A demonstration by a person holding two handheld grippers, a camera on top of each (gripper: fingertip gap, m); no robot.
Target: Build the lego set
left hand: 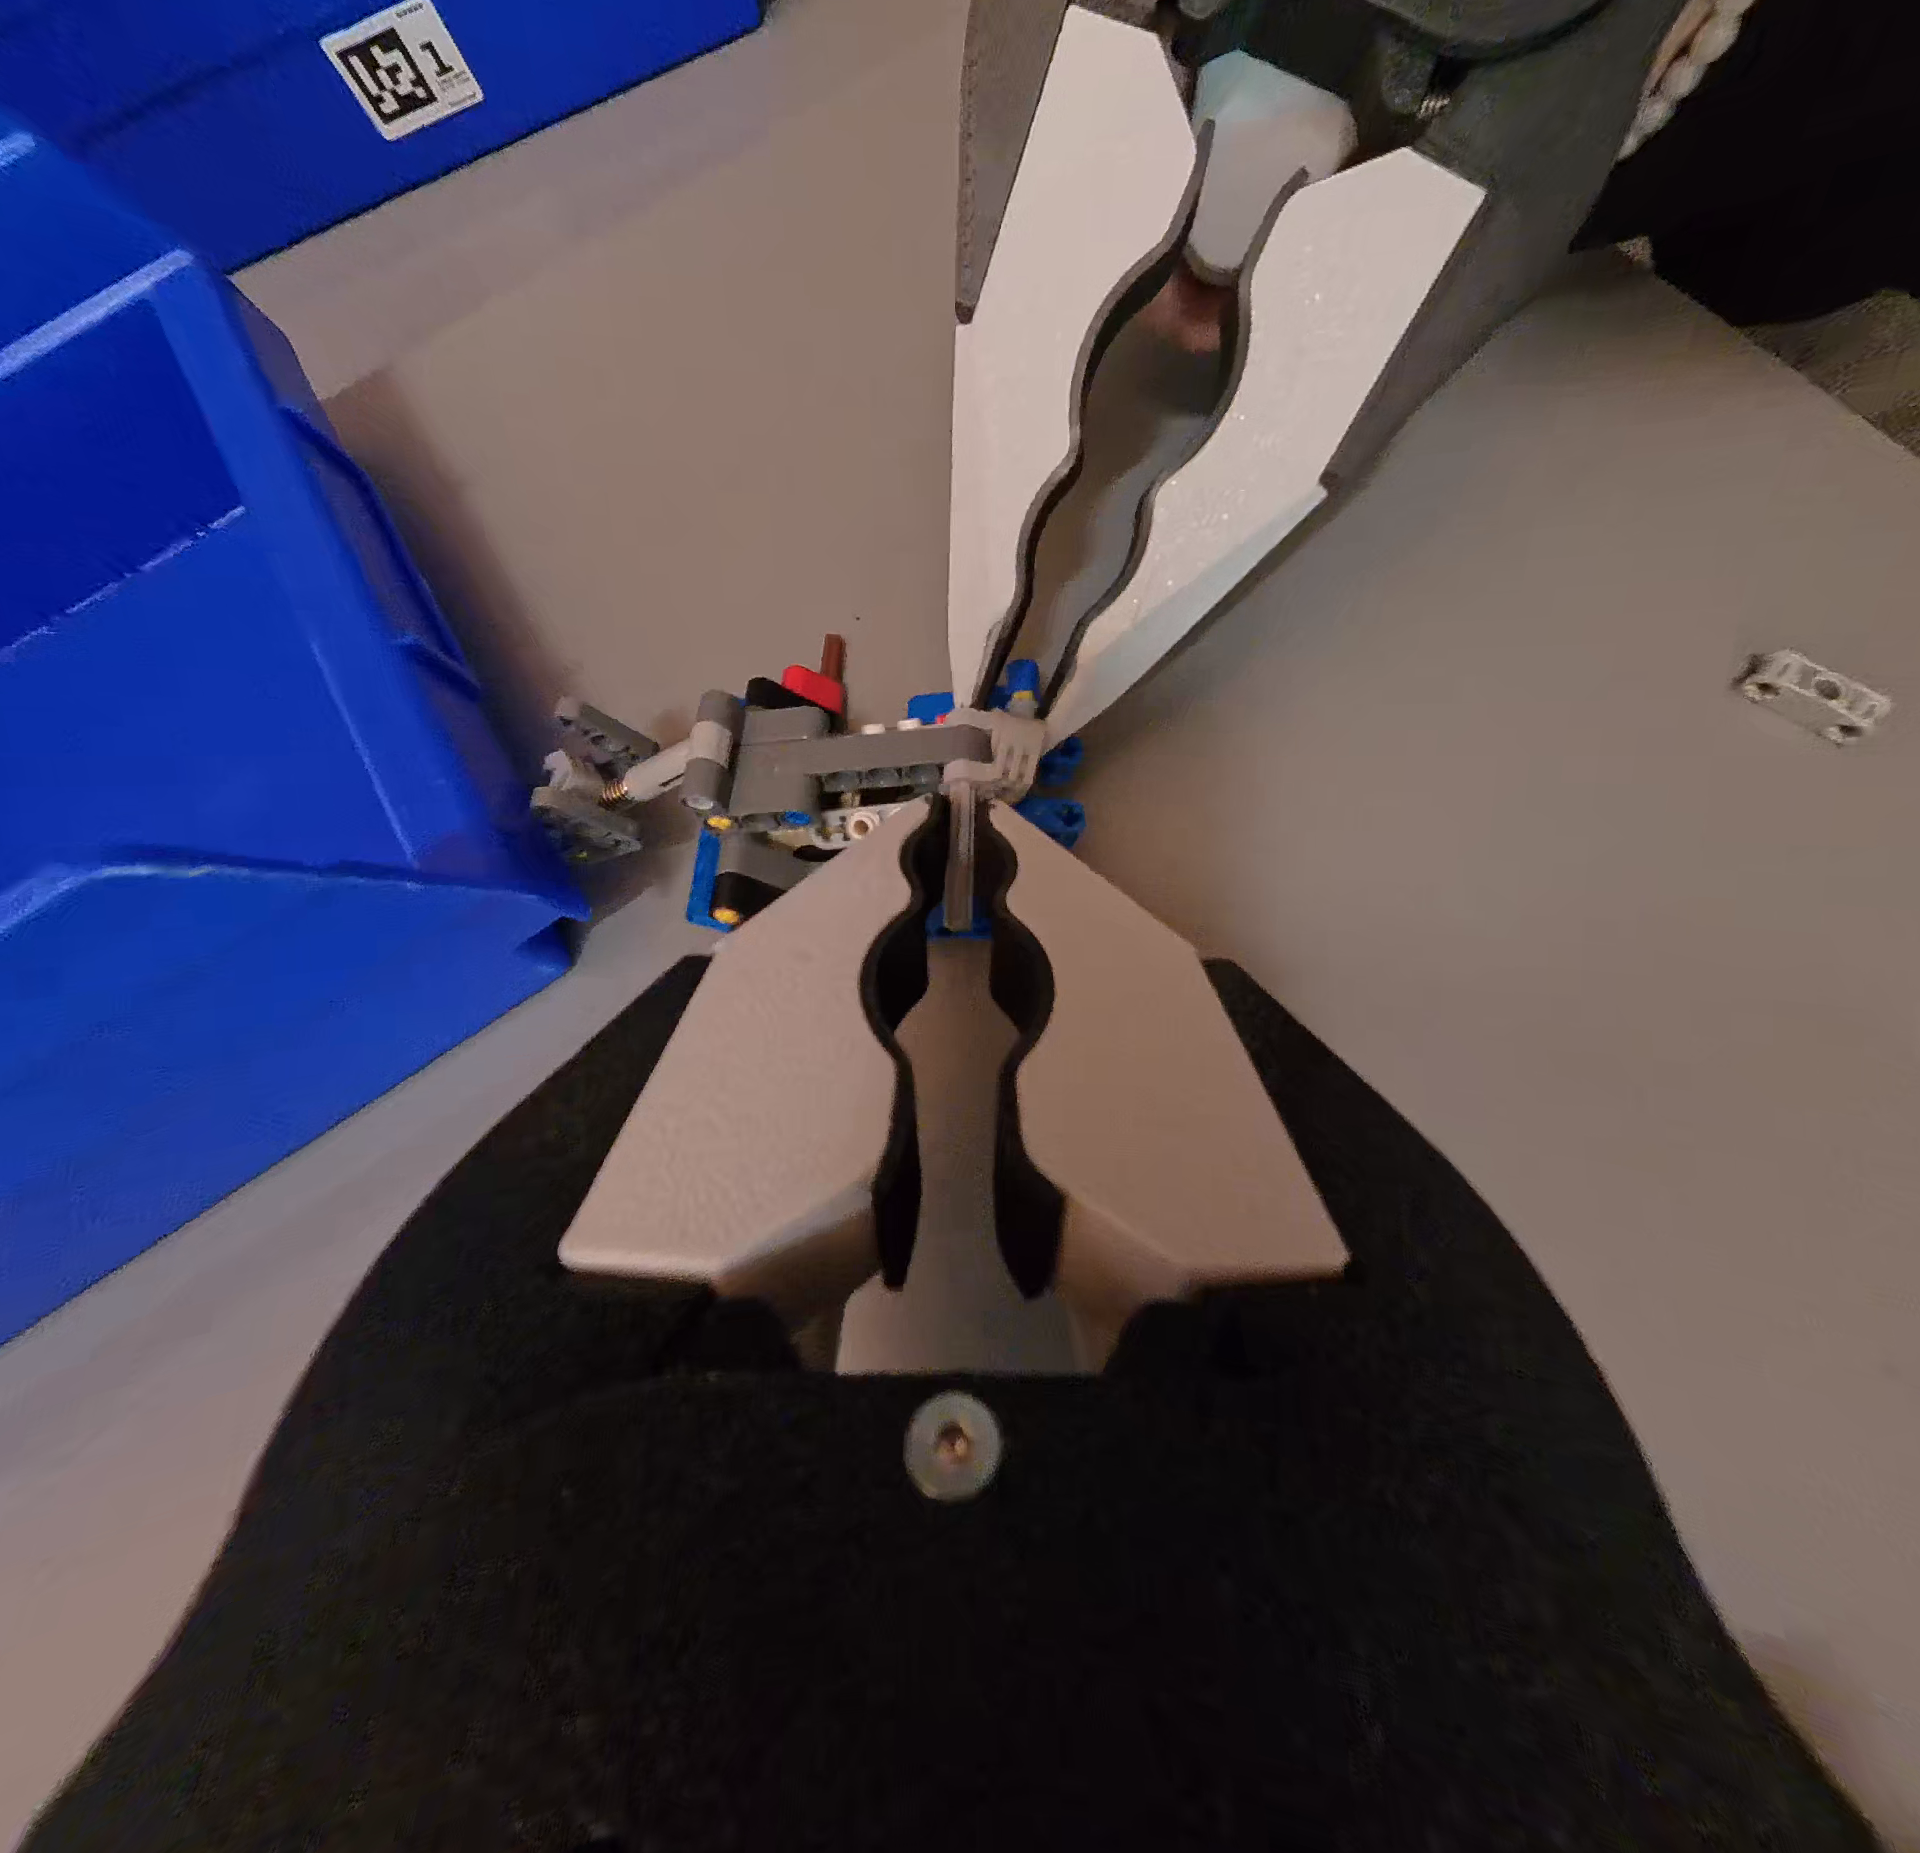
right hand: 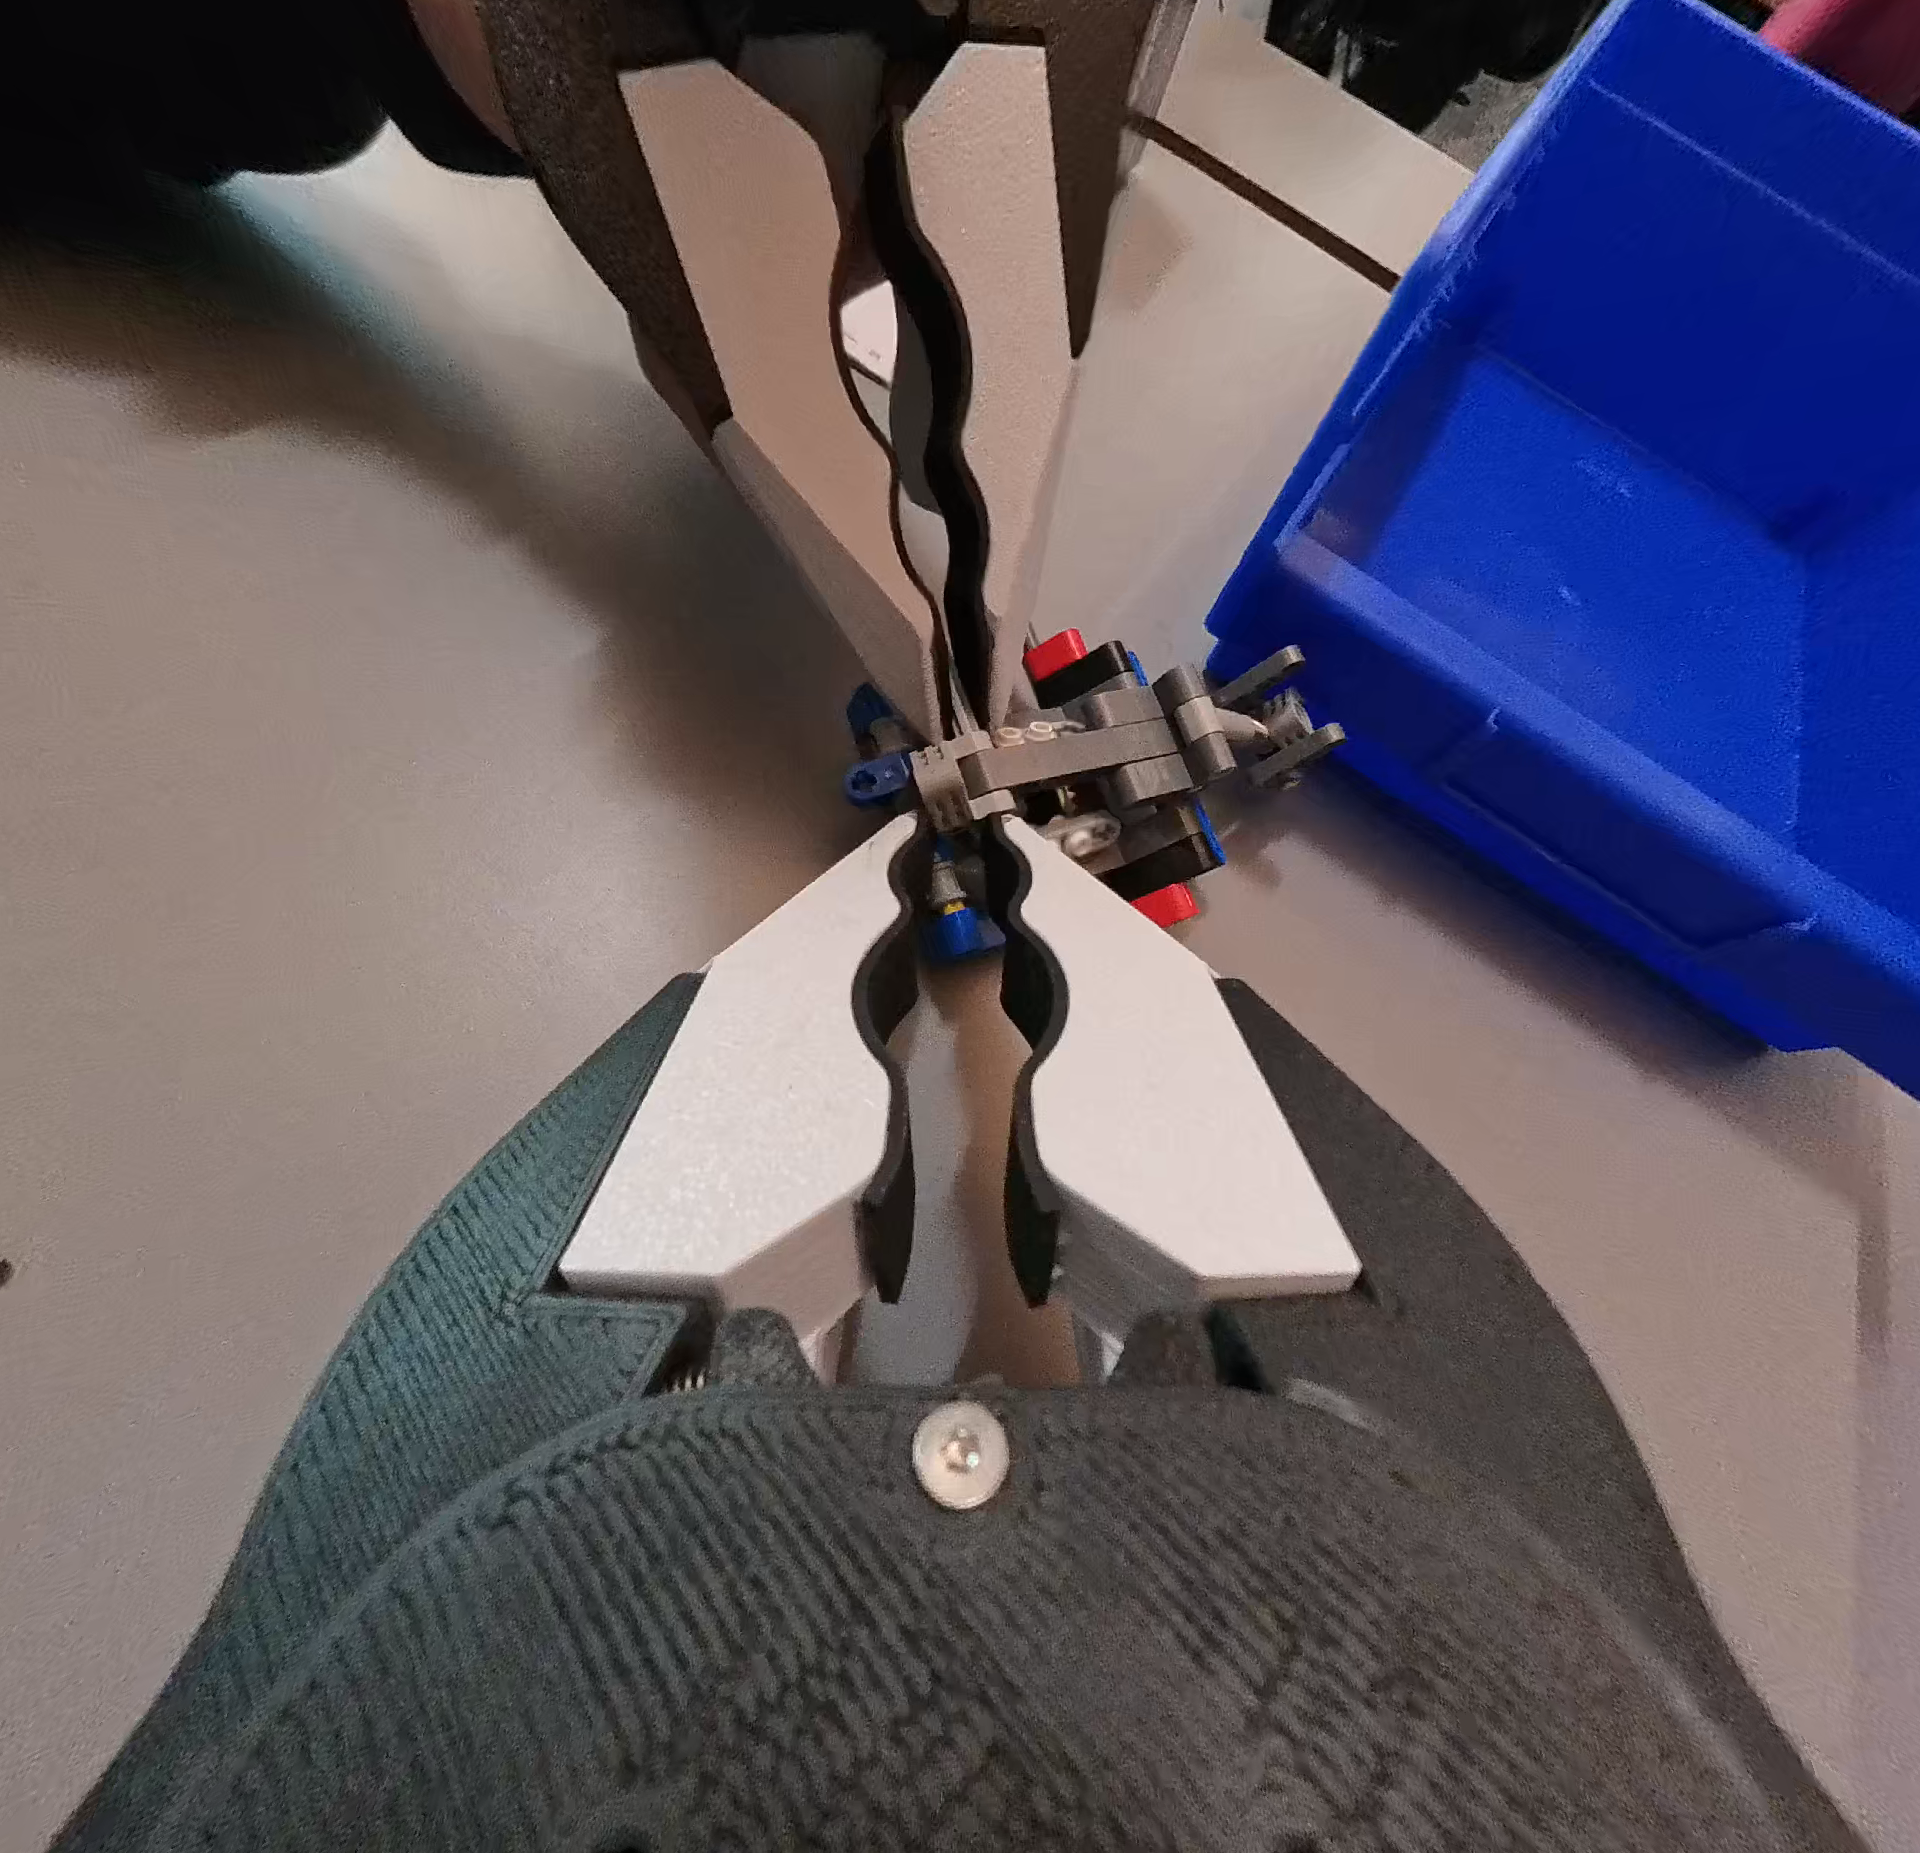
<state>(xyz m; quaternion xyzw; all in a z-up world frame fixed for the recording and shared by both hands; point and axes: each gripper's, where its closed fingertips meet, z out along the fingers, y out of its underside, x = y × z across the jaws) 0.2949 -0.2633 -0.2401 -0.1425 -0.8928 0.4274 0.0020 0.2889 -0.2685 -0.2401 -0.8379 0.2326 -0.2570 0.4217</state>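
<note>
Left of the scene stand two blue plastic storage bins (left hand: 208, 743), smooth-walled and glossy; the farther one carries a white sticker with a black square code (left hand: 403, 66). A small toy-brick assembly (left hand: 831, 764) lies on the worktop with its forked grey end against the near bin's lower corner. It is built of dark grey studless beams on a blue base, with black blocks, red caps, a brown pin and a little metal spring at the fork.

The left hand-held gripper (left hand: 961, 816) has pale, matt, wedge-shaped fingers with wavy black pads on a black textured body. Its jaws are narrow, pinched on a thin flat grey bar (left hand: 963, 858) that hangs from the assembly's near end.

The right hand-held gripper (right hand: 961, 829), same pattern with a ribbed dark green body, comes in from the opposite side, tips nearly meeting the other's. Its jaws are narrow and close on a light grey ridged connector (right hand: 943, 780) at the beam's end, with blue pins beside it.

The worktop (left hand: 1455, 972) is flat, matt grey-beige. A loose light grey connector piece (left hand: 1813, 697) lies well apart to the right.
</note>
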